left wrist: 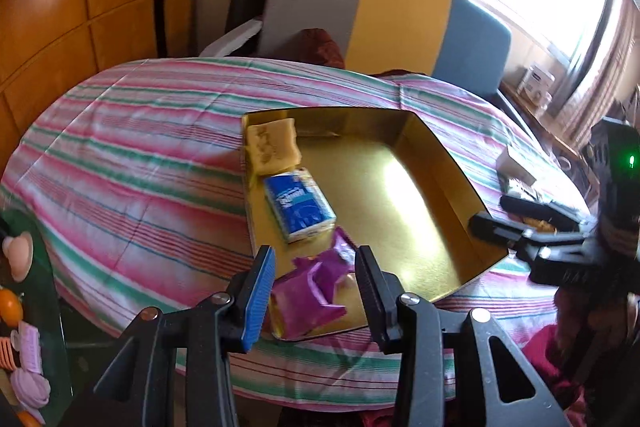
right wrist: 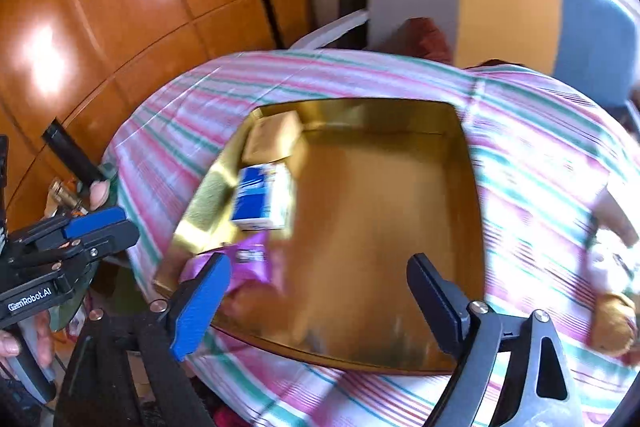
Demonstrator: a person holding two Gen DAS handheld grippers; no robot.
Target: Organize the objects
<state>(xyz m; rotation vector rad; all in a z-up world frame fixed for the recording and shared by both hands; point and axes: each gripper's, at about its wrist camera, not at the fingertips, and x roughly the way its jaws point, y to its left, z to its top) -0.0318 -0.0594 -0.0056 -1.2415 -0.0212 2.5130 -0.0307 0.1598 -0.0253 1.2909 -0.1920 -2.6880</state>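
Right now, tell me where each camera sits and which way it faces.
Left wrist: on the left gripper, angled down at the gold tray; its own fingers show, and the right gripper at the right edge.
Right wrist: on the right gripper, angled down over the tray's near edge, blurred; its wide-apart fingers show, and the hand-held left gripper at left.
Shared: tray, blue pack, purple packet, striped cloth.
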